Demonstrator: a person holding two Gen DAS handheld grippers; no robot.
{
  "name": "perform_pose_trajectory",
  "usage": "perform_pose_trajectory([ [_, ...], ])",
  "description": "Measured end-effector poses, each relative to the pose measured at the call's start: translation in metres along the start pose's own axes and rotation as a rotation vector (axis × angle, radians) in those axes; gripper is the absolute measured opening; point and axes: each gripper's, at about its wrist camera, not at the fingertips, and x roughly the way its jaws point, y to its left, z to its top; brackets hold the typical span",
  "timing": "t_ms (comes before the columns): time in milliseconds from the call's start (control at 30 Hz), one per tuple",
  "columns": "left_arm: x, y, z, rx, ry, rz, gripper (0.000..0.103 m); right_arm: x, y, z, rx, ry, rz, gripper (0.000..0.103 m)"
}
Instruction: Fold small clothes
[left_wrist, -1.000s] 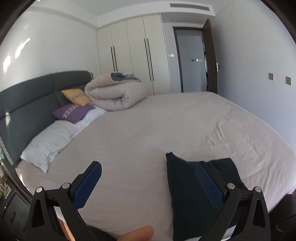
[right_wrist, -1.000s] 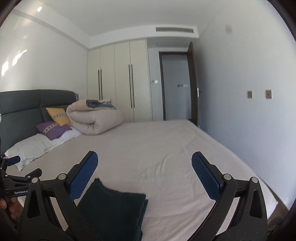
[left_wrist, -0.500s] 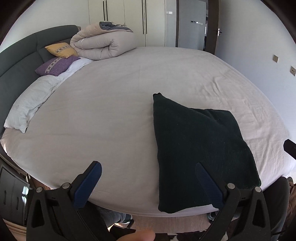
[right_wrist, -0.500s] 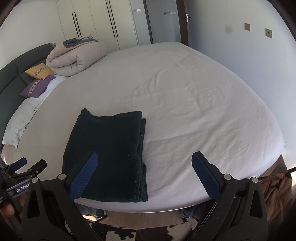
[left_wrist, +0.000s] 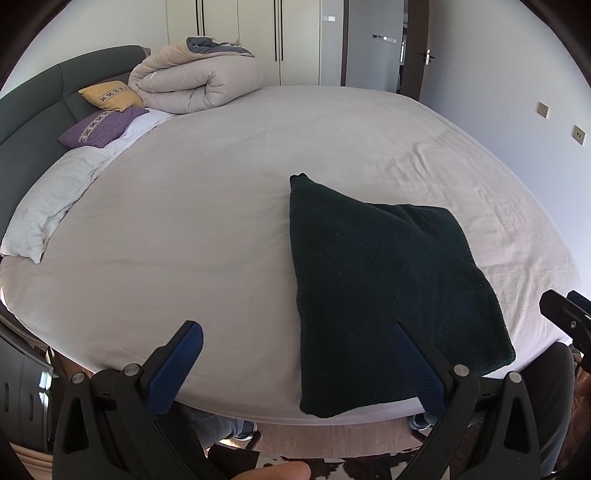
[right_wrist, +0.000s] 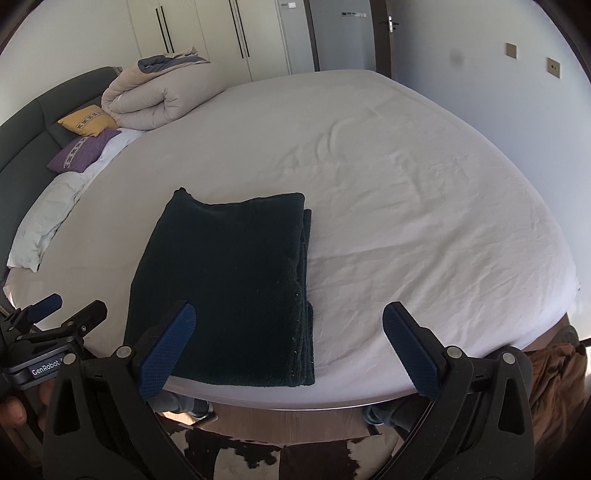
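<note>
In the left wrist view, the near right corner of the folded dark green fleece garment (left_wrist: 384, 288) is covered by the right blue-padded finger (left_wrist: 415, 369) of the left gripper (left_wrist: 295, 369), and the right gripper (left_wrist: 565, 317) is cut off by the right edge, so its opening cannot be judged there. In the right wrist view, the garment's near left corner is hidden behind a blue-padded finger (right_wrist: 166, 349) of that gripper, and the brown cloth (right_wrist: 554, 384) beside the bed is cut off by the picture's rim. The grey upholstered headboard (left_wrist: 33, 122) is partly hidden by the pillows and cropped at the left.
</note>
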Motion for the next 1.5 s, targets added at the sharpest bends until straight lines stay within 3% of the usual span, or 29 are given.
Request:
perform_pose_trajectory([
  [1500, 0.016, 0.005, -0.007, -0.017, 0.047, -0.009, 0.103, 0.03, 0.019, 0.001, -0.014, 0.061, -0.001, 0.103],
])
